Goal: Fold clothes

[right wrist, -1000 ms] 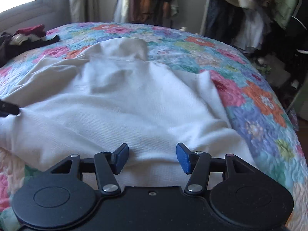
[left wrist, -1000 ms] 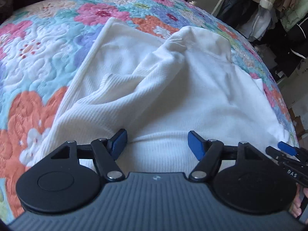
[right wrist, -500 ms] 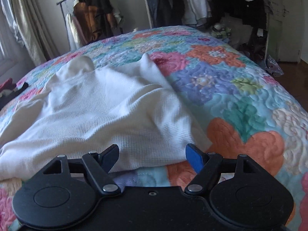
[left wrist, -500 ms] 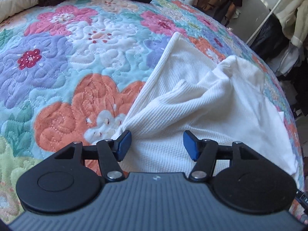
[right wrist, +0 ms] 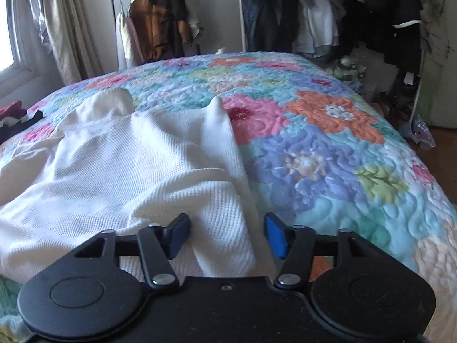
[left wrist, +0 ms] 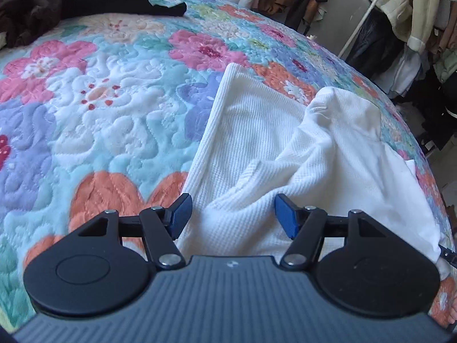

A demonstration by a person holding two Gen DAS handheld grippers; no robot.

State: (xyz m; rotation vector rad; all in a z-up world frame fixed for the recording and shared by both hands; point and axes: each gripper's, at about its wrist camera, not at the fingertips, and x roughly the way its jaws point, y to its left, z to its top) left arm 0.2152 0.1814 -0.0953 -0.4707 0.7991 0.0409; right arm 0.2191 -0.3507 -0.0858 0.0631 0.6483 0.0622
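Both tools [left wrist: 232,214] [right wrist: 227,235] now at garment [left wrist: 257,143] corners

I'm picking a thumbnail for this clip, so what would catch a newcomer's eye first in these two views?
The loud floral quilt covering the bed, all pink, orange and purple blooms. On it lies a rumpled white waffle-knit garment, spread in front of both open grippers: the left gripper at its left edge, the right gripper at its right edge. Behind the bed, crowded clothes racks line the wall.
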